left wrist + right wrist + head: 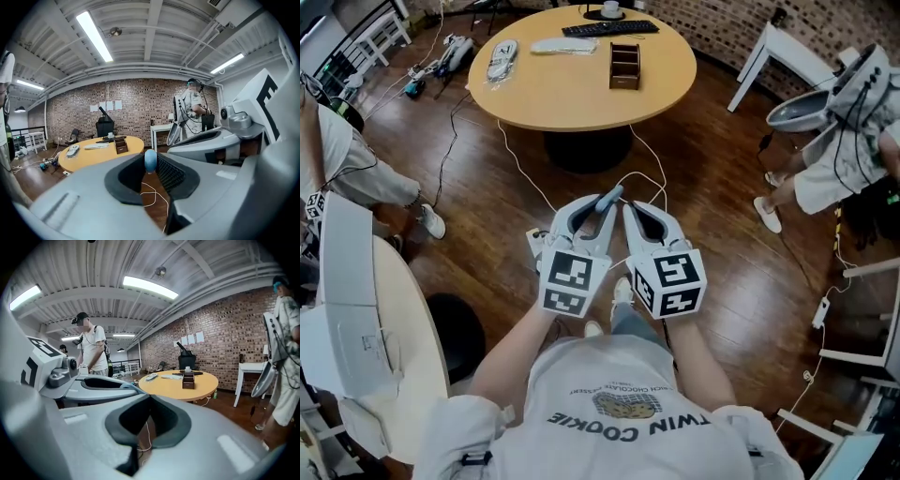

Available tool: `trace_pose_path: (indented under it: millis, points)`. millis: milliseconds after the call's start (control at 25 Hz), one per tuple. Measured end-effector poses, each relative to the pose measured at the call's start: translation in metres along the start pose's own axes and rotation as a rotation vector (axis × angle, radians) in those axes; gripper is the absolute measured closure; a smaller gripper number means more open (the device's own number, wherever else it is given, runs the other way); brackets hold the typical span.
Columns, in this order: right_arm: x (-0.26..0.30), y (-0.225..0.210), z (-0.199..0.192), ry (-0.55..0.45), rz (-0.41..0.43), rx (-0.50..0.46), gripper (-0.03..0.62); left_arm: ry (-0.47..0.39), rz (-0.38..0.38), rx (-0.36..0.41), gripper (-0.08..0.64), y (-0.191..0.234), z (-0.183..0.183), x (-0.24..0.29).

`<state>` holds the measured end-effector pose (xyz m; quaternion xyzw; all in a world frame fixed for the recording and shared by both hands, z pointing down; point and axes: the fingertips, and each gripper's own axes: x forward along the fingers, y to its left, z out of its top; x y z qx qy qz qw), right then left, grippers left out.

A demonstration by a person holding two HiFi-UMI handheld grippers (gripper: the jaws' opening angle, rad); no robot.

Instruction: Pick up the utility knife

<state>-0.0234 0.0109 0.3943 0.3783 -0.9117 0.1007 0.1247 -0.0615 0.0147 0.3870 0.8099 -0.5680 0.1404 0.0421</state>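
My left gripper (607, 202) is held out over the wooden floor, shut on a slim blue-grey utility knife (610, 196). Only the knife's rounded blue end (150, 161) shows, poking up between the ribbed pads in the left gripper view. My right gripper (630, 210) is right beside the left one, tips nearly touching it. Its jaws meet at the tip with nothing between them (149, 397). Both grippers point toward the round table.
A round wooden table (572, 94) stands ahead with a keyboard (609, 28), a small wooden box (624, 66) and a plastic bag (501, 60). White cables (530, 183) trail over the floor. People stand at the right (844, 150) and left (356, 173). A pale desk (408, 328) is at my left.
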Motion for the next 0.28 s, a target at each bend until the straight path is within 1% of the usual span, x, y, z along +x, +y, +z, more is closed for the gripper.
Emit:
trace_pose_path:
  millis: [280]
  points:
    - [-0.025, 0.025, -0.009, 0.005, -0.031, 0.005, 0.589, -0.008, -0.02, -0.015, 0.489, -0.01, -0.006, -0.033]
